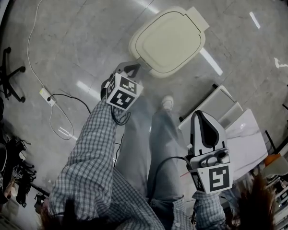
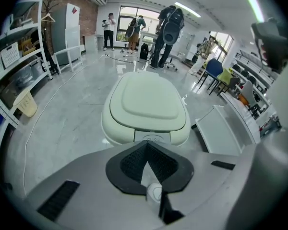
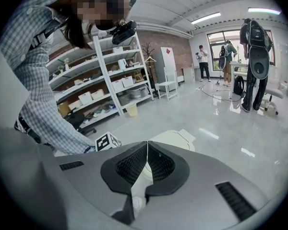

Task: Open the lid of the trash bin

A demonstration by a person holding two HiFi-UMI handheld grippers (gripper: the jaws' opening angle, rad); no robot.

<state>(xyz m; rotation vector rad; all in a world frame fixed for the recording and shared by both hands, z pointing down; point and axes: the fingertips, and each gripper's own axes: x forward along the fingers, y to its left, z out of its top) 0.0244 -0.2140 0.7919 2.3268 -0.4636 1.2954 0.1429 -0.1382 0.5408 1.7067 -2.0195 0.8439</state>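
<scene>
A cream trash bin (image 1: pixel 168 41) stands on the grey floor with its lid (image 2: pixel 146 99) down flat. My left gripper (image 1: pixel 133 69) is shut and empty, its tip right at the bin's near rim, just short of the small push panel (image 2: pixel 153 138) on the front edge. Whether it touches the bin I cannot tell. My right gripper (image 1: pixel 207 131) is also shut and empty, held back near my body and well away from the bin. From the right gripper view the bin (image 3: pixel 175 139) shows just beyond the closed jaws.
A white folded panel (image 1: pixel 220 110) lies on the floor to the bin's right. A power strip and cables (image 1: pixel 47 97) trail at the left. Shelving (image 2: pixel 17 71) lines the left wall. Several people (image 2: pixel 134 30) stand far off by the windows.
</scene>
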